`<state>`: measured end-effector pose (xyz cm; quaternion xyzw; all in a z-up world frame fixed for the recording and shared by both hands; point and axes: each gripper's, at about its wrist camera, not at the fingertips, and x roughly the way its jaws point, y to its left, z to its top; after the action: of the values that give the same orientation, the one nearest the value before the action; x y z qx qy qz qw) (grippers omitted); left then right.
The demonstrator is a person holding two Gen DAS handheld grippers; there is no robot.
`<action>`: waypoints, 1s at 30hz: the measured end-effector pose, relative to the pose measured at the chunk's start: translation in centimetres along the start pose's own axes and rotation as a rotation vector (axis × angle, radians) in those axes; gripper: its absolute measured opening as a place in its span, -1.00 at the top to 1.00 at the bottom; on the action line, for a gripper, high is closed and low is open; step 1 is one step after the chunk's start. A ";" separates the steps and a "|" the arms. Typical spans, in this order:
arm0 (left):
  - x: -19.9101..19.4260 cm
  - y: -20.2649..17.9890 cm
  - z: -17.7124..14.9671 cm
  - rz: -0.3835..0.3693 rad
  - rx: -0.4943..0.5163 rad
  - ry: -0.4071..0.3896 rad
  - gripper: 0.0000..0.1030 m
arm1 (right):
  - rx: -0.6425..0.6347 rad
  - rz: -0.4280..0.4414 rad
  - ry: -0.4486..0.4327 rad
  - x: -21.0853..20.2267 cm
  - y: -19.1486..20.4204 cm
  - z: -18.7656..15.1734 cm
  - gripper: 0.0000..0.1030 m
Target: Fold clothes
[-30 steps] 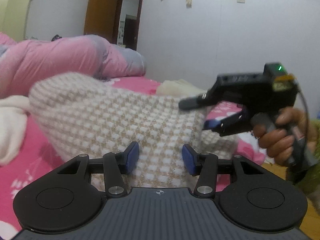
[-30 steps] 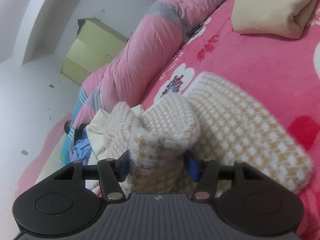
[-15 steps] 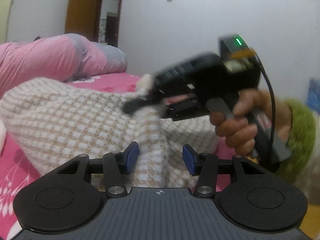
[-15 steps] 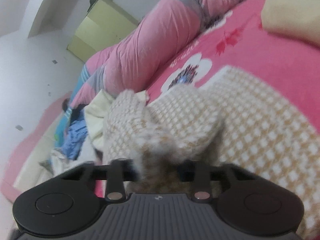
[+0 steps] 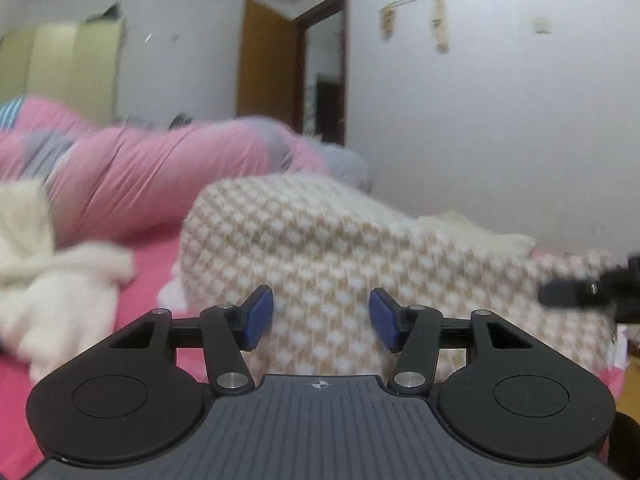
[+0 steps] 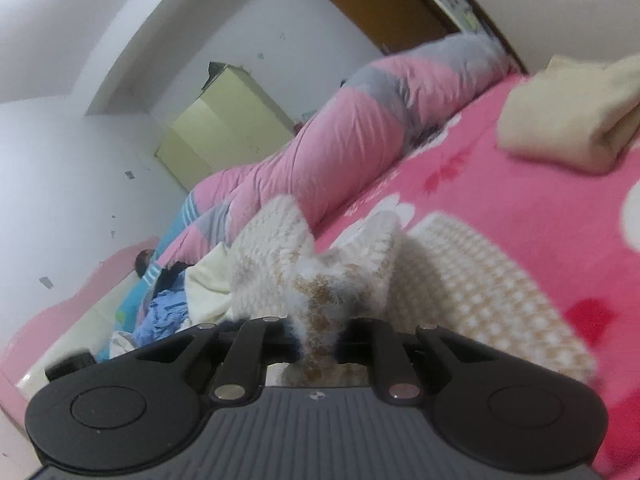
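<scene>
A beige-and-white checked knit sweater lies on the pink bed; it also shows in the right wrist view. My left gripper is open just in front of it, its blue pads apart with nothing between them. My right gripper is shut on a bunched fold of the sweater, which stands up between the fingers. The right gripper's tip shows at the right edge of the left wrist view, at the sweater's far end.
A rolled pink-and-grey quilt runs along the back of the bed. A white fluffy garment lies left. A folded cream garment sits on the pink floral sheet. A pile of blue clothes lies further off.
My right gripper closed on the sweater fold and moved to the right, out of most of the left wrist view. The left gripper stayed open and turned left.
</scene>
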<state>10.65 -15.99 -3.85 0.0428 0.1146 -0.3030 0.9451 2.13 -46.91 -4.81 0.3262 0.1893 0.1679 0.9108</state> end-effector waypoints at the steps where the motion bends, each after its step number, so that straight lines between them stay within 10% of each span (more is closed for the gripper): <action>1: 0.3 -0.9 0.3 -0.011 0.028 -0.006 -0.05 | 0.012 -0.020 -0.004 -0.4 -0.7 -0.4 0.75; 8: 4.3 -7.3 -0.3 -0.027 0.336 0.042 -0.06 | 0.157 -0.080 -0.012 -1.0 -5.4 -1.3 0.74; 14: 6.3 -8.0 0.6 -0.125 0.306 0.088 -0.06 | 0.129 -0.099 -0.069 -3.2 -5.8 -0.2 0.75; 18: 6.4 -9.6 -1.5 -0.105 0.462 0.092 -0.05 | 0.380 -0.043 -0.005 -1.9 -10.9 -2.6 0.76; 30: 2.5 -6.5 0.4 -0.080 0.325 0.093 -0.07 | 0.296 -0.026 0.060 0.0 -9.3 -0.6 0.70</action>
<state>8.90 -22.74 -4.09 0.2045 0.1090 -0.3528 0.9066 3.59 -53.37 -11.35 0.4494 0.2433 0.1359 0.8488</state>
